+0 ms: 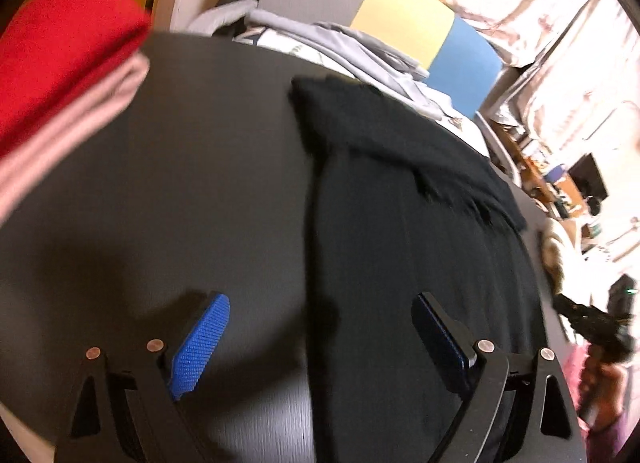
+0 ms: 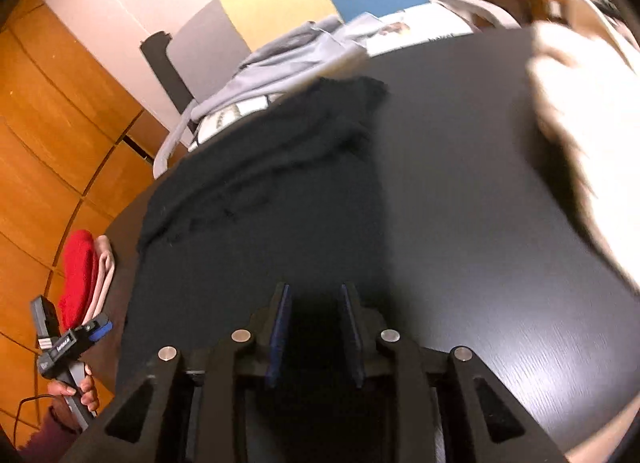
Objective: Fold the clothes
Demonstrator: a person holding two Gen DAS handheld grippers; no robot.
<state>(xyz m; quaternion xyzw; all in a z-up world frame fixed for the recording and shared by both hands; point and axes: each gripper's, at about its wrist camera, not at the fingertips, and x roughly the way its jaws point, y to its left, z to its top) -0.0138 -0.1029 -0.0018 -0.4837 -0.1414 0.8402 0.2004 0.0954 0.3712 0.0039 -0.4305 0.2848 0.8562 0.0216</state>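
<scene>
A black garment (image 1: 404,223) lies partly folded on the dark round table (image 1: 208,167); it also shows in the right wrist view (image 2: 256,203). My left gripper (image 1: 320,327) is open wide above the garment's near left edge, holding nothing. My right gripper (image 2: 316,327) hovers over the garment's near right edge, its blue pads a narrow gap apart with dark cloth between or below them; I cannot tell if it grips. The left gripper also shows at the lower left of the right wrist view (image 2: 68,339).
A folded red garment (image 1: 60,63) on a pink one (image 1: 76,119) sits at the table's left edge. A white garment (image 2: 588,143) lies at the right. A chair with grey clothes (image 1: 360,51) stands behind the table. Wooden panels (image 2: 48,135) line the left wall.
</scene>
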